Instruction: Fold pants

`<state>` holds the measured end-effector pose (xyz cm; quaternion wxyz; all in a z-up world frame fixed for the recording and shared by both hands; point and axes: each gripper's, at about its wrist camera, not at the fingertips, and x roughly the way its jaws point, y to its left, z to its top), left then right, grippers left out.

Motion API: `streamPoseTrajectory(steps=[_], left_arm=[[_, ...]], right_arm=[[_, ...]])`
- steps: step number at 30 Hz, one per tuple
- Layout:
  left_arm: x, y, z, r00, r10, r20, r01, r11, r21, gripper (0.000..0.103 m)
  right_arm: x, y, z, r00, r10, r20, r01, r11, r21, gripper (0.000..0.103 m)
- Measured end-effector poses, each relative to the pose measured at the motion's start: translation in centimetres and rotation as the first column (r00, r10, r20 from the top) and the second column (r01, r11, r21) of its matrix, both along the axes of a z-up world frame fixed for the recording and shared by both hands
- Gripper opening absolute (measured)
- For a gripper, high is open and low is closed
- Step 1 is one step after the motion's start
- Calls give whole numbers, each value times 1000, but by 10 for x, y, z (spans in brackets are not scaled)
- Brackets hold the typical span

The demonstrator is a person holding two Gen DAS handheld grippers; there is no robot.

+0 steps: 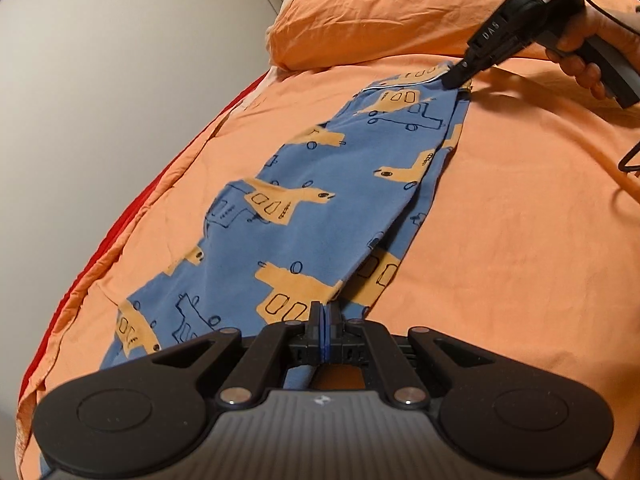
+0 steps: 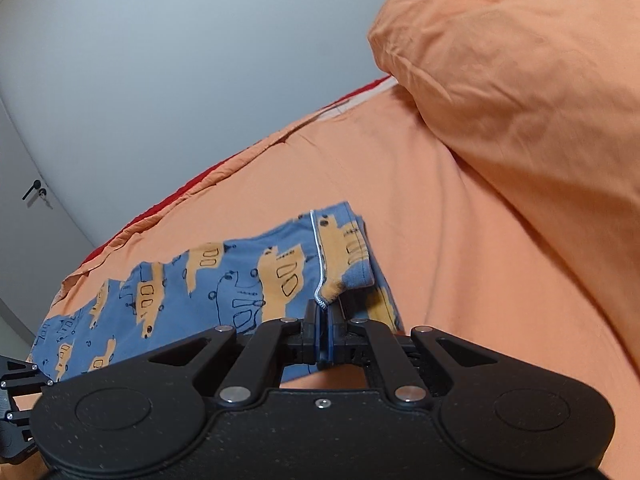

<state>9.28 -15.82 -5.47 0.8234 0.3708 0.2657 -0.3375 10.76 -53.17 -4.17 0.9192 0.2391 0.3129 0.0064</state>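
Blue pants (image 1: 320, 200) with orange vehicle prints lie folded lengthwise on the orange bed (image 1: 520, 220). My left gripper (image 1: 323, 312) is shut on the near end of the pants. My right gripper (image 1: 460, 76) is shut on the far end with the white-piped cuff. In the right wrist view my right gripper (image 2: 325, 312) pinches the cuff corner of the pants (image 2: 240, 276), lifted slightly off the bed (image 2: 460, 260). The left gripper's edge (image 2: 16, 400) shows at the lower left there.
An orange pillow (image 1: 380, 16) lies at the head of the bed, close beside the cuff end; it also shows in the right wrist view (image 2: 520, 80). A red sheet edge (image 1: 100, 248) runs along the far side by the wall. A black cable (image 1: 628, 160) hangs at the right.
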Motion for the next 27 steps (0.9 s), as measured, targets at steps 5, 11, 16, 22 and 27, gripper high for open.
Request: streamPoseTrajectory(steps=[5,11,16,22,27], left_arm=[[3,1,0,1000,-1,-3,1,1000,-1,0],[0,3,6,1000,-5,5,5,1000,-14,0],[1,7,2,1000,-17,-5,17,1000,-5,0],[6,6,-7,1000,-1,-19,1,1000,-3,0],[16,13,5,991,69,-114,-78,994,-78,16]], right_arm=[[-1,4,0,1000,1,0,-1,1000,-1,2],[-9,5,19,1000,9,26,-8,999,-48,1],[-18,8,14,1000,3,-27,-4,998,-59,1],[-15,10,-1,998,-8,-55,5,998,-56,3],[-18,12,9,999,-6,-35,2,993,-119,26]])
